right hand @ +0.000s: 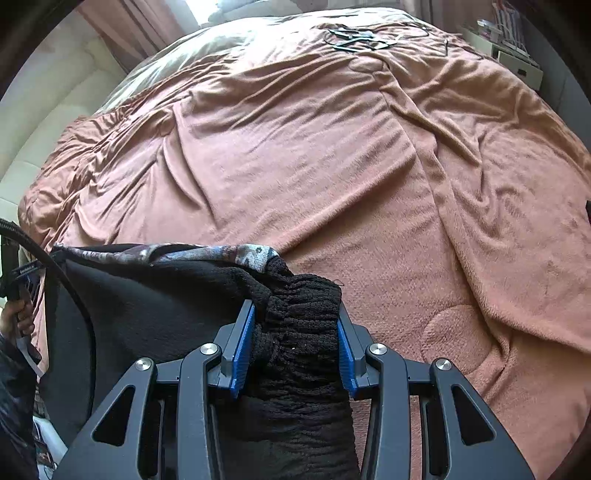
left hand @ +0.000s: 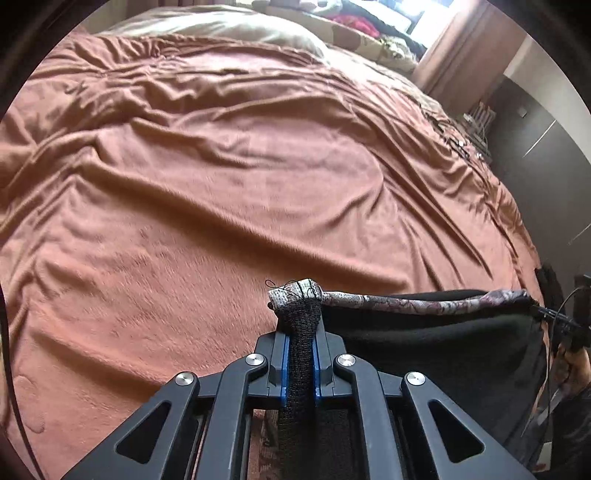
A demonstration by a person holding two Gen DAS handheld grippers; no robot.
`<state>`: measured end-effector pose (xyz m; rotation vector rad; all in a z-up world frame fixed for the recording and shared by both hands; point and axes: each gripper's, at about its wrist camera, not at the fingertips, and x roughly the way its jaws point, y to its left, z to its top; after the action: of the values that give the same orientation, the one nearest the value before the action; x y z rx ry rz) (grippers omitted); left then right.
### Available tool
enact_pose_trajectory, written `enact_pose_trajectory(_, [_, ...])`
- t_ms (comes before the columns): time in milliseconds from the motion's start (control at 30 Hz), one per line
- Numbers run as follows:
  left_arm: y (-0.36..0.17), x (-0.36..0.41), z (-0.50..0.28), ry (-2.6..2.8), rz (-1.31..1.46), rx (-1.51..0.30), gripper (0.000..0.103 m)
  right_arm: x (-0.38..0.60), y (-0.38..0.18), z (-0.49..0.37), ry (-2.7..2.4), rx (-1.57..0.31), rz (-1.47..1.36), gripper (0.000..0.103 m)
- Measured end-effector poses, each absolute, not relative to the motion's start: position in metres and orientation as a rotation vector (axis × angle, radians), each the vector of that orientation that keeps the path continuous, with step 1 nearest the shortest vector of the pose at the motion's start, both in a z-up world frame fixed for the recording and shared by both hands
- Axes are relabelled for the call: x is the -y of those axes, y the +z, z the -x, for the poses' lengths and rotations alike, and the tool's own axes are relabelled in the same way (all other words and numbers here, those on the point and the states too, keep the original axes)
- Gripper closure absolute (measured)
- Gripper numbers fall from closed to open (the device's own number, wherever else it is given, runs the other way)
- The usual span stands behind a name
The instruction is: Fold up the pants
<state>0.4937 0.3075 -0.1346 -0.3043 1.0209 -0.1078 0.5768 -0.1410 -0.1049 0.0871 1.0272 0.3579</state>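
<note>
Black knitted pants with a patterned grey-and-pink lining band along the top edge are held up over the near edge of the bed, stretched between the two tongs. The left tongs are clenched on a narrow bunch of the black knit at one corner of that edge, where the printed band ends in a small folded knob; the right tongs are clamped on a thick gathered wad of ribbed black fabric at the other corner, their blue pads pressed in from both sides. Soft, limp and fairly light cloth is to be expected, sagging between the holds and prone to slipping if little is pinched; the elastic gathered edge is judged the safest place to be grasped, deep between the pads. A wide rust-coloured fleece blanket, wrinkled but unoccupied across its middle, is offered ahead as room for laying the garment flat. Small dark items lie far off near the head end, pale pillows beyond, and a dark cabinet stands beside the bed edge.
</note>
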Motion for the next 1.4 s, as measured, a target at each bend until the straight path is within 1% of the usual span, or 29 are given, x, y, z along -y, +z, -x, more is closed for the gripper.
enact_pose_trajectory(200, [-0.115,-0.317,-0.500,-0.051,0.280,-0.959,0.094,0.136,-0.096,-0.576,0.389,-0.992,-0.095,0.066])
enact_pose_trajectory(333, [-0.116,-0.333,-0.511,-0.003,0.297,-0.958,0.093,0.126,-0.093,-0.579,0.410,-0.971,-0.085,0.066])
enact_pose_trajectory(400, [-0.122,-0.339,-0.517,0.037,0.290,-0.968,0.091,0.118,-0.095,-0.582,0.410,-0.975,-0.064,0.066])
enact_pose_trajectory(433, [-0.127,-0.340,-0.521,0.047,0.281,-0.987,0.086,0.114,-0.095,-0.582,0.407,-0.974,-0.057,0.066])
enact_pose_trajectory(500, [-0.136,-0.343,-0.524,0.068,0.284,-1.032,0.084,0.107,-0.093,-0.581,0.392,-0.965,-0.038,0.065])
enact_pose_trajectory(533, [-0.138,-0.344,-0.521,0.073,0.291,-1.033,0.080,0.106,-0.092,-0.580,0.390,-0.961,-0.033,0.060])
enact_pose_trajectory(567, [-0.138,-0.345,-0.517,0.075,0.297,-1.032,0.072,0.105,-0.090,-0.578,0.390,-0.956,-0.035,0.048])
enact_pose_trajectory(600, [-0.138,-0.347,-0.513,0.084,0.297,-1.032,0.066,0.106,-0.088,-0.575,0.392,-0.946,-0.040,0.042])
enact_pose_trajectory(633, [-0.138,-0.349,-0.508,0.089,0.300,-1.032,0.054,0.107,-0.086,-0.572,0.390,-0.936,-0.041,0.034])
enact_pose_trajectory(667, [-0.137,-0.351,-0.502,0.091,0.306,-1.029,0.049,0.108,-0.083,-0.568,0.388,-0.920,-0.039,0.033])
enact_pose_trajectory(1033, [-0.122,-0.344,-0.417,0.071,0.371,-1.029,0.049,0.102,-0.066,-0.515,0.423,-0.854,-0.023,0.033])
enact_pose_trajectory(1400, [-0.118,-0.327,-0.334,0.059,0.434,-1.010,0.049,0.094,-0.069,-0.470,0.515,-0.865,-0.027,0.033])
